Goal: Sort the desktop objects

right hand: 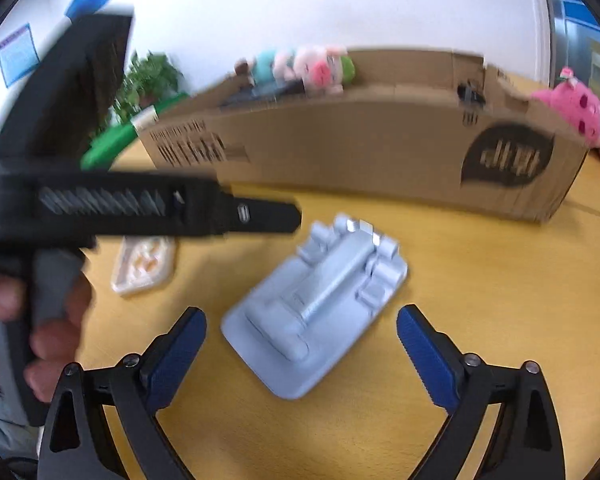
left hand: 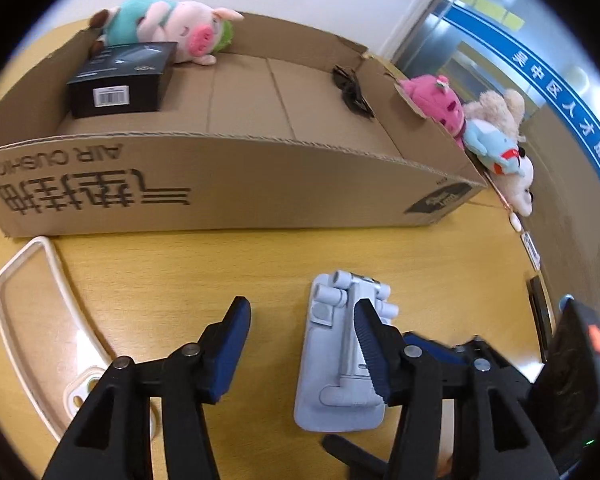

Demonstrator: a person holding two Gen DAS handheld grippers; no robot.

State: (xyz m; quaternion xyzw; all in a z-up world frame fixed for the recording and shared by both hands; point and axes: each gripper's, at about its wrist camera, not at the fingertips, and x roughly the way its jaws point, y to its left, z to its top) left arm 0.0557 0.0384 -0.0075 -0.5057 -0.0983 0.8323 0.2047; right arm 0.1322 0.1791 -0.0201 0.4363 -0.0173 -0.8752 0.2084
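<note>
A pale blue-grey folding phone stand point(left hand: 328, 364) lies flat on the yellow wooden table point(left hand: 260, 264). My left gripper point(left hand: 300, 302) is open just above it. Its right finger covers the stand's middle and its left finger hangs over bare table. In the right wrist view the same stand point(right hand: 320, 300) lies slantwise between and just ahead of the tips of my right gripper point(right hand: 300, 310). That gripper is open wide and touches nothing. The open cardboard box point(left hand: 220, 184) stands behind the stand.
The box holds a black carton point(left hand: 120, 80), a pig plush point(left hand: 172, 28) and sunglasses point(left hand: 352, 92). Pink point(left hand: 436, 100) and beige plush toys point(left hand: 500, 140) lie at its right end. A white phone case point(left hand: 28, 312) lies left. A hand point(right hand: 56, 336) holds the left gripper's body point(right hand: 140, 208).
</note>
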